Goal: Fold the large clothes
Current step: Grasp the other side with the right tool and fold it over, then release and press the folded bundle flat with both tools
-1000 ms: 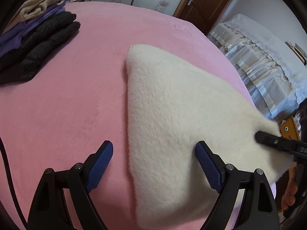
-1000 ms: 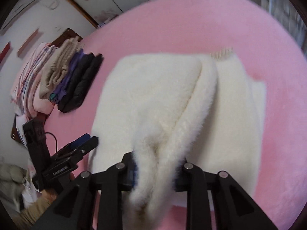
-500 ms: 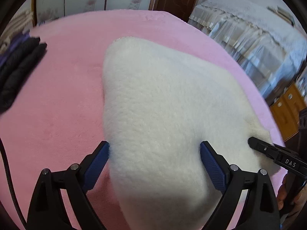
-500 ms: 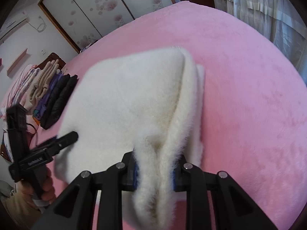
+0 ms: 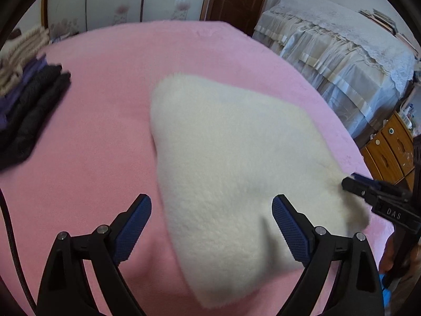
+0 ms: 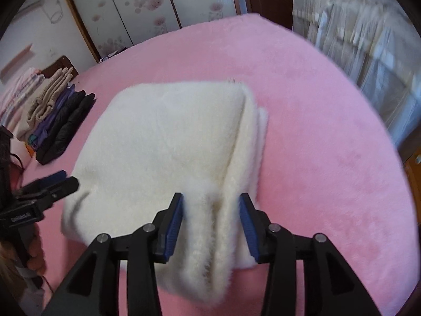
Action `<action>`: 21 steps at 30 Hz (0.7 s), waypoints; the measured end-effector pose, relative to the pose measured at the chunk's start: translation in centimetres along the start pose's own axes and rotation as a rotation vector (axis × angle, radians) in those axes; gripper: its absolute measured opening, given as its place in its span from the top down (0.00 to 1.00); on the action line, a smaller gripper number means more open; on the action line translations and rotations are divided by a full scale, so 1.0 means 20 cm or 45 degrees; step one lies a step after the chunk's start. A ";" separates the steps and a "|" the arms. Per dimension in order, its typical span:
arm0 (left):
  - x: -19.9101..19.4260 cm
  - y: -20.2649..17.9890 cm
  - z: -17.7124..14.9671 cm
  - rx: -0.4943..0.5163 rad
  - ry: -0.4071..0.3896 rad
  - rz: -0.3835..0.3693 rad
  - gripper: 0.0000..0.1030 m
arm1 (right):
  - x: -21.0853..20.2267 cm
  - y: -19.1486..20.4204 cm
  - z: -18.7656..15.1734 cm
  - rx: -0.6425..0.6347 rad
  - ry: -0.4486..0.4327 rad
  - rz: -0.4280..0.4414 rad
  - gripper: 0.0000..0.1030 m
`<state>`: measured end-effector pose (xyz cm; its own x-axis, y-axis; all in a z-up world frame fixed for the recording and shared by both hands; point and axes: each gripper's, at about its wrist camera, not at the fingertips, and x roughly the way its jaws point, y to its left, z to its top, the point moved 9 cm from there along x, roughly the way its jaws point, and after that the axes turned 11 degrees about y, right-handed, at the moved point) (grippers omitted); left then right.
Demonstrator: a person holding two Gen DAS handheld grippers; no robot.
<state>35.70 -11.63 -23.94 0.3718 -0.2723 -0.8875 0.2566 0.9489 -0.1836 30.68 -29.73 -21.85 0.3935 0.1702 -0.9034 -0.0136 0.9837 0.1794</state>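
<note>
A fluffy cream-white garment [image 5: 231, 163] lies folded on the pink bed [image 5: 105, 131]; it also shows in the right wrist view [image 6: 163, 142]. My left gripper [image 5: 211, 226] is open, its jaws wide apart over the garment's near edge, holding nothing. My right gripper [image 6: 210, 226] has its jaws partly apart around a thick fold of the garment's edge, with the blue pads [image 6: 175, 223] at the fabric's sides. The right gripper shows at the right edge of the left wrist view [image 5: 379, 197], at the garment's corner.
A stack of folded clothes, black, purple and beige [image 5: 29, 97], lies at the bed's left side, also in the right wrist view [image 6: 55, 115]. A draped table [image 5: 342, 60] and a wooden cabinet [image 5: 392, 147] stand to the right. Wardrobe doors [image 6: 158, 8] are behind.
The right gripper's jaws have opened from a tight pinch on the garment's fold. The garment has come down flatter on the bed. The left gripper stayed open.
</note>
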 end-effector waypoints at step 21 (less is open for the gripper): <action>0.53 0.10 0.55 -0.096 0.094 0.085 0.19 | 0.46 0.04 0.62 0.037 0.009 -0.157 1.00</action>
<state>49.95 -14.43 -29.03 0.3181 -0.1983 -0.9271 0.1648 0.9745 -0.1519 45.70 -28.02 -25.13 0.3839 0.0488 -0.9221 0.0609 0.9951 0.0780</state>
